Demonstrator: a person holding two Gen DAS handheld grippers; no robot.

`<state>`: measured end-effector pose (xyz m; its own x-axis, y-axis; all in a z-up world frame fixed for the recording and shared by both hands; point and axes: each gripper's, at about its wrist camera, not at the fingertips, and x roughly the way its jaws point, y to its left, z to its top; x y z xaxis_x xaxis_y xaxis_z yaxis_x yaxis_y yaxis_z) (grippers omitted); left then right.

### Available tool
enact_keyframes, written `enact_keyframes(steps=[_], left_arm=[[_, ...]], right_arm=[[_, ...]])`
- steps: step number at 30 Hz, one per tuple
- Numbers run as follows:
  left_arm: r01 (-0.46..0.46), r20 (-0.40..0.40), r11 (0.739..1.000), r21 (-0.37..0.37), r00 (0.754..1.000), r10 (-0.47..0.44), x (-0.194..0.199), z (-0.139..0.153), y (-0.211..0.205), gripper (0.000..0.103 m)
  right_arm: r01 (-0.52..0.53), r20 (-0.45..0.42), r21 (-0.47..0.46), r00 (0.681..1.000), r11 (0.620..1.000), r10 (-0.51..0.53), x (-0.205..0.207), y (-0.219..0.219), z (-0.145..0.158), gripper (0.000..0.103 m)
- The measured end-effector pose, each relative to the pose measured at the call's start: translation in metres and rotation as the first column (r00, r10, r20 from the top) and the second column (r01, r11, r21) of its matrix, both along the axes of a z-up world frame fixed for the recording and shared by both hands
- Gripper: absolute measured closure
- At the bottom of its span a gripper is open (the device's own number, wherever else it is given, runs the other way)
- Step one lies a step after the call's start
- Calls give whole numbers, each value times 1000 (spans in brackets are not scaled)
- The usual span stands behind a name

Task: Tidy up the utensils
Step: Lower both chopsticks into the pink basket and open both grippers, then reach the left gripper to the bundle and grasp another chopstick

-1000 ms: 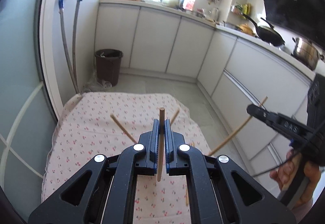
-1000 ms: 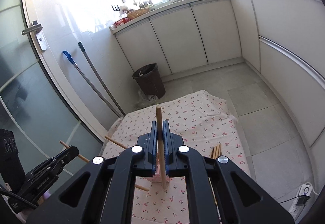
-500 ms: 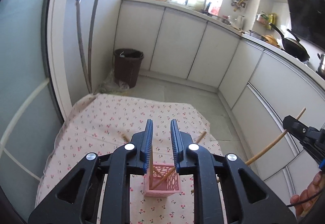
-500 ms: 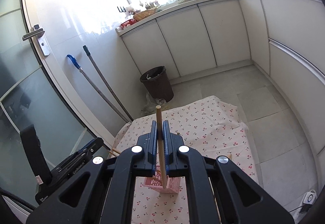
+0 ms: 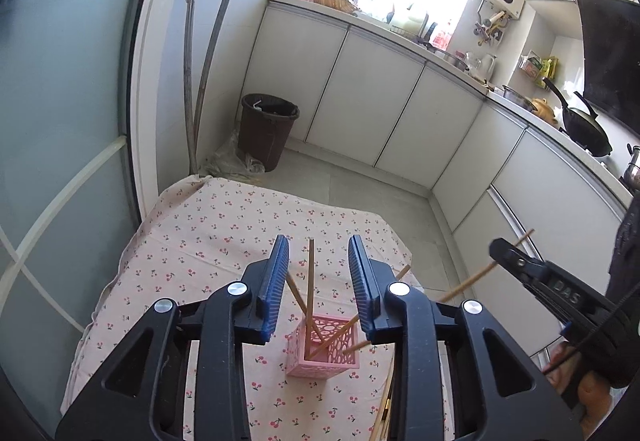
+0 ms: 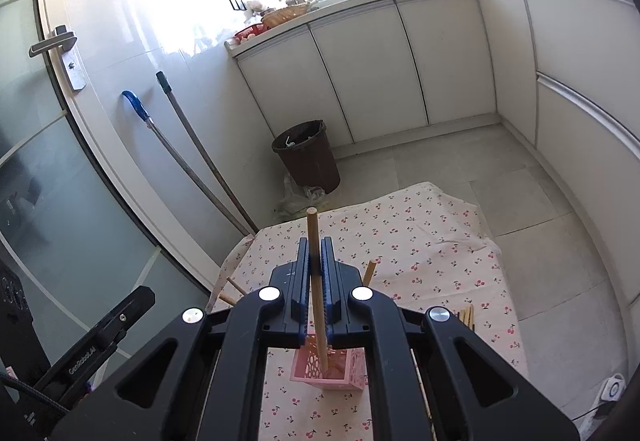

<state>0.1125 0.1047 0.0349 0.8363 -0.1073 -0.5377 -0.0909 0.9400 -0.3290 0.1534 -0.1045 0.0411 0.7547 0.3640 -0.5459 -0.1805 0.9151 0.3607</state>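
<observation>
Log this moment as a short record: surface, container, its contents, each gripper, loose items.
surface: table under a cherry-print cloth
container: pink lattice holder, upright on the cloth
contents: several wooden chopsticks, one near upright, others leaning
left gripper: jaws opening, above the holder, pads off the upright chopstick between them
right gripper: shut on a chopstick, lower end over the holder
loose items: chopsticks on the cloth right of the holder

holder (image 5: 322, 347) sits on cloth (image 5: 224, 229), chopsticks (image 5: 310, 281) standing in it; loose chopsticks (image 6: 467, 315) lie right of holder; bin (image 5: 267, 129) on floor behind cloth
</observation>
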Motion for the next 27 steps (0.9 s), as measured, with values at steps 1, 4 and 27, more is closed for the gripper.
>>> enact_keyframes(steps=[1, 4, 27], left_arm=[[3, -7, 1000, -6, 1000, -3, 1, -1, 0, 73], [10, -23, 1000, 3, 1000, -10, 3, -7, 0, 72], [107, -127, 973, 203, 988, -83, -4, -48, -51, 26]], right_arm=[[3, -7, 3, 1000, 1000, -3, 5, 4, -4, 97], [12, -19, 10, 1000, 1000, -11, 15, 14, -18, 93], [21, -124, -201, 991, 979, -47, -35, -22, -63, 22]])
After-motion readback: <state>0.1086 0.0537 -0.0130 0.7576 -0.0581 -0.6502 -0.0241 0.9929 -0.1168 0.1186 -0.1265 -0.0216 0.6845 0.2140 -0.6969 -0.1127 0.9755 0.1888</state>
